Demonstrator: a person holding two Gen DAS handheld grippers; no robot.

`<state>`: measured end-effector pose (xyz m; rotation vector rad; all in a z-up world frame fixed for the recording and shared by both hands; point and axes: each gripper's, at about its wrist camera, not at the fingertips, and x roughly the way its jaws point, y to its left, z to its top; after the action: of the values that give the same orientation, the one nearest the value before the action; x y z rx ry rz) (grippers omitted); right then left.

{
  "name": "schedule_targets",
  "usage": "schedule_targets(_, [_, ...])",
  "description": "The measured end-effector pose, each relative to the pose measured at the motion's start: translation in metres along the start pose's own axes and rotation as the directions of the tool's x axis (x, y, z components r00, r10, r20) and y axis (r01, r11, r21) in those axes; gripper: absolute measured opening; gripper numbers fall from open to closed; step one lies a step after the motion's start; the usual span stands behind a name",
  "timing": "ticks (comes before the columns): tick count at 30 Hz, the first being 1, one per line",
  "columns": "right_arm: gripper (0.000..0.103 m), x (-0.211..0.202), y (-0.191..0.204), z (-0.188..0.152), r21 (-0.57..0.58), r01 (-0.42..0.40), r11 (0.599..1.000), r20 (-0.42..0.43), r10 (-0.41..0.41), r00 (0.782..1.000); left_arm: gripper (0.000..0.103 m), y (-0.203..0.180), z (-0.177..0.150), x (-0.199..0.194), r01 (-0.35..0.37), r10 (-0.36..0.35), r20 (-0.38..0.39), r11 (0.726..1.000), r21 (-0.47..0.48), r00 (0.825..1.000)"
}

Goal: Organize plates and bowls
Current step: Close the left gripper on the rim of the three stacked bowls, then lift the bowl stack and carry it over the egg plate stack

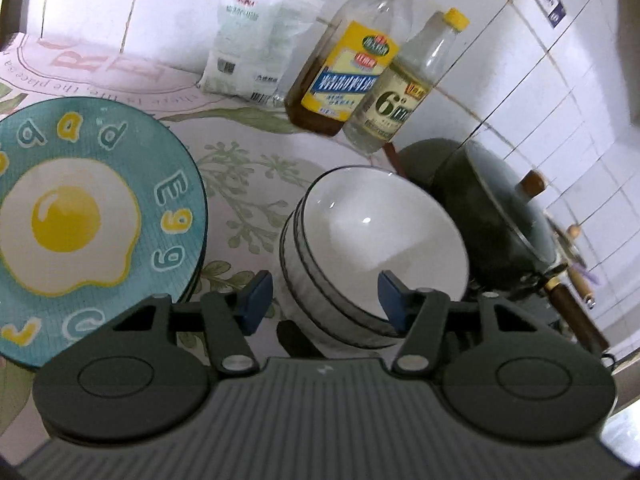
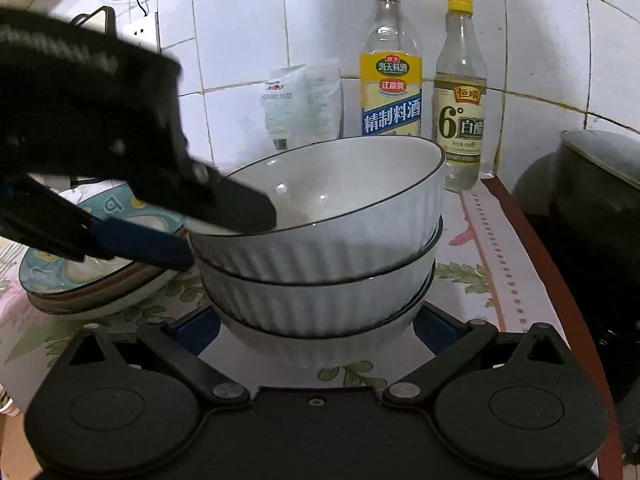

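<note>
White bowls (image 2: 320, 248) sit stacked between my right gripper's (image 2: 316, 330) spread fingers; my left gripper (image 1: 326, 298) straddles the top rim, also open, plates (image 1: 80, 216) just left.

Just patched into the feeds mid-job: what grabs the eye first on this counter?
The stack of white ribbed bowls dominates mid-counter, the left hand-held gripper straddling the top bowl's rim and the right hand-held gripper open around the stack's base. To its left lies the teal fried-egg plate on other plates. Two condiment bottles stand against the tiled wall behind.
</note>
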<state>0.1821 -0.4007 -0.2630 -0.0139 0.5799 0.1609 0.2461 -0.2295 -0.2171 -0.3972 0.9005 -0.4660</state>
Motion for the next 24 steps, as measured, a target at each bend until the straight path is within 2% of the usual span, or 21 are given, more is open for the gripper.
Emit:
schedule_targets(3, [0.103, 0.002, -0.005, -0.001, 0.006, -0.028, 1.000, 0.008, 0.028, 1.000, 0.054, 0.003, 0.003, 0.009, 0.008, -0.009, -0.025, 0.999, -0.042, 1.000])
schedule_targets(7, [0.103, 0.007, -0.012, 0.000, 0.006, -0.070, 0.998, -0.001, 0.070, 0.998, 0.053, 0.001, 0.006, 0.014, -0.024, 0.022, -0.048, 0.999, -0.031, 0.999])
schedule_targets(10, [0.103, 0.012, -0.019, 0.001, 0.074, -0.100, 0.992, -0.035, 0.103, 0.994, 0.050, 0.001, 0.010, 0.023, -0.071, 0.068, -0.080, 0.997, -0.038, 0.995])
schedule_targets(12, [0.103, 0.013, -0.017, 0.002, 0.084, -0.092, 0.992, -0.038, 0.095, 0.995, 0.042, 0.002, 0.013, 0.026, -0.082, 0.078, -0.086, 0.996, -0.038, 0.993])
schedule_targets(14, [0.103, 0.012, -0.011, 0.002, 0.033, -0.077, 0.996, -0.027, 0.078, 0.997, 0.037, 0.003, 0.016, 0.030, -0.090, 0.087, -0.101, 0.996, -0.030, 0.991])
schedule_targets(16, [0.103, 0.015, -0.011, 0.004, 0.007, -0.080, 0.997, -0.027, 0.081, 0.996, 0.036, 0.003, 0.017, 0.031, -0.094, 0.090, -0.113, 0.995, -0.032, 0.990])
schedule_targets(20, [0.103, 0.017, -0.014, 0.004, 0.018, -0.112, 0.994, -0.033, 0.113, 0.993, 0.034, -0.001, 0.018, 0.032, -0.115, 0.113, -0.118, 0.993, -0.012, 0.987])
schedule_targets(24, [0.103, 0.017, -0.013, 0.002, 0.027, -0.110, 0.994, -0.024, 0.111, 0.994, 0.034, -0.003, 0.017, 0.032, -0.122, 0.122, -0.116, 0.992, 0.008, 0.986])
